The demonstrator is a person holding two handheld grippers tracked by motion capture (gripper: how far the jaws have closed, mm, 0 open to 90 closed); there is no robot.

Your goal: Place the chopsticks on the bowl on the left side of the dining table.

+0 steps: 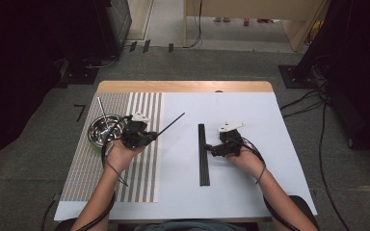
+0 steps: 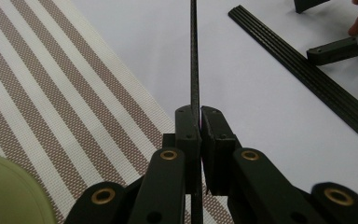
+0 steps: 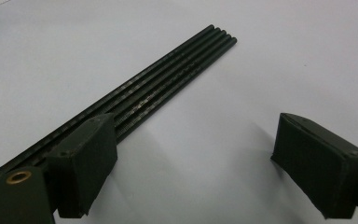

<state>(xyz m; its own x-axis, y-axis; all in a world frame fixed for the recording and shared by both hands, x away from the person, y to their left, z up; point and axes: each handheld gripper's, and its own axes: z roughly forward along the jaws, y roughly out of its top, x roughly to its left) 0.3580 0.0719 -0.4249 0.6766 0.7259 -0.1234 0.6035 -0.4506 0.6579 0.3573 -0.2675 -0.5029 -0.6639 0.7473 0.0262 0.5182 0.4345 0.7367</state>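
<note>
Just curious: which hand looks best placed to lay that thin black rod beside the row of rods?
The left gripper: its fingers are shut on the thin rod. The right gripper is open beside the row of rods.

You've got a steel bowl [image 1: 103, 130] sitting at the left on the striped mat [image 1: 139, 178]. Beyond the far table [image 1: 250, 192] edge, cables [image 1: 318, 110] trail over grey floor.

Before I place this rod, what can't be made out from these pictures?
- Rod far tip: cut off by the top edge, left gripper view.
- Bowl contents: too small, high view.
- Rod row near end: hidden behind the right gripper's jaw.
- Left gripper: pads' contact with the rod too tight to see.
</note>
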